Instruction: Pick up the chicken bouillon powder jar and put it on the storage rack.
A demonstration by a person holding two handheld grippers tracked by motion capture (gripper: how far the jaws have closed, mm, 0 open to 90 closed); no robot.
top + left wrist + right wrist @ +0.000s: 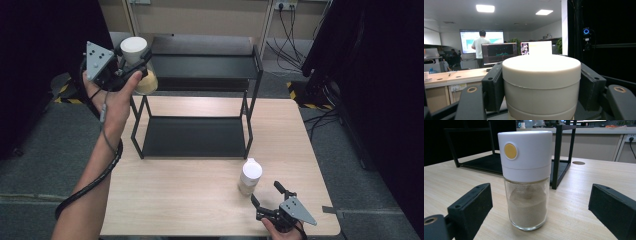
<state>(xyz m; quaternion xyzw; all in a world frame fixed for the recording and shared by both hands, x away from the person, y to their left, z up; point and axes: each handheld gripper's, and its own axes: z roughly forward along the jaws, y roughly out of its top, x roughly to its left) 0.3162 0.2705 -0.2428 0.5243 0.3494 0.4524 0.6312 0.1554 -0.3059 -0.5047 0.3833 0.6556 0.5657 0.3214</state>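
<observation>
The left tool [131,62] was raised off the bench [200,200], up by the left end of the rack's [200,100] top shelf. Its jaws were clamped on the white lid of a jar [134,50], one pad on each side, and the jar stood upright between them. In the left gripper view that jar [541,85] was pressed by the black pads [492,87] on both flanks, with the left tool [541,95] around it. The jar's tan lower part hung just at the rack's upper left corner in the high view; whether it touched the frame could not be told.

The rack, black with two shelves, stood on the far half of the bench.

In front of the rack's right end, a shaker [249,176] stood upright on the bench, well apart from the rack. In the right gripper view the shaker [526,180] had a white cap with a yellow button and a glass body partly full of pale powder.

The right tool [266,196] lay low, just nearer the person than the shaker, jaws spread wide. In the right gripper view the right tool [536,207] had a pad on each side of the shaker, neither touching it.
</observation>
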